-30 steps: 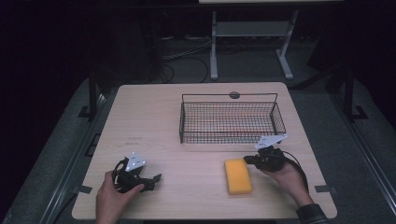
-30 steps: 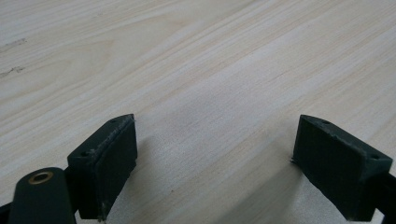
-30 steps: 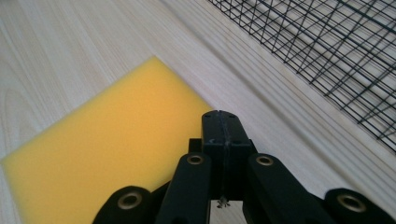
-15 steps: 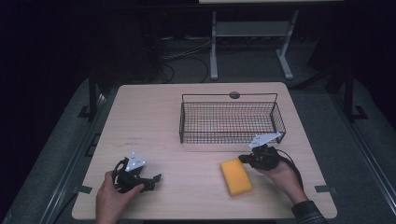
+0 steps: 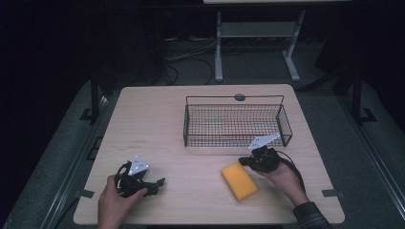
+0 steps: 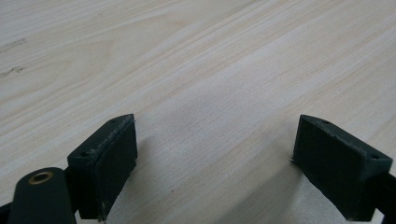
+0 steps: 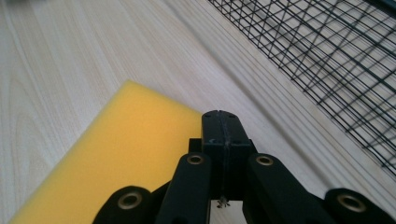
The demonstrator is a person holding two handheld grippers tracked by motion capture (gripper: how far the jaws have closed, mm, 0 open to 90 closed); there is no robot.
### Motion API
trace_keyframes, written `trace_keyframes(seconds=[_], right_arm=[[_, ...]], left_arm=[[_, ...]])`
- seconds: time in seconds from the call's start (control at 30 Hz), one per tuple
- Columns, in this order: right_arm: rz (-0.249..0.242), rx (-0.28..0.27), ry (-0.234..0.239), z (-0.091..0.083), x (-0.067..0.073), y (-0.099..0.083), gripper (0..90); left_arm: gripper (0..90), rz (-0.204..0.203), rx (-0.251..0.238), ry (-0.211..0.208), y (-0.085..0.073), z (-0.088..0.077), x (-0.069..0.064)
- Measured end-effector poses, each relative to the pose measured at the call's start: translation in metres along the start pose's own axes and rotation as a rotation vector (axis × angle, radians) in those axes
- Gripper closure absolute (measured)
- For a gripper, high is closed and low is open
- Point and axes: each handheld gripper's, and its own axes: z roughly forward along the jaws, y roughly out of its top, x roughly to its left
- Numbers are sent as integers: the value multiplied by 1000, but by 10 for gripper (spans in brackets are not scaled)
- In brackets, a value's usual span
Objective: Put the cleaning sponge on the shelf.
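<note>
The flat yellow rectangular foam sponge (image 5: 239,181) got nudged left; the right gripper (image 5: 244,161), jaws pressed together, sits at its far-right corner, and the left gripper (image 5: 157,183) rests spread, well apart.

The yellow sponge (image 7: 107,163) runs off the right gripper view's bottom edge, partly hidden behind the closed fingers (image 7: 224,135).

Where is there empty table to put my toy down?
The light wooden table is bare left of the black wire basket, and between the left gripper and yellow sponge. It's crowded where sponge, basket and right gripper meet.
</note>
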Motion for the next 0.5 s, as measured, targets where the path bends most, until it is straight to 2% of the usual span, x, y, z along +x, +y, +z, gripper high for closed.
trace_keyframes(seconds=[0.5], right_arm=[[-31, 7, 37, 12, 11, 12, 897]], left_arm=[[128, 0, 0, 0, 0, 0, 0]])
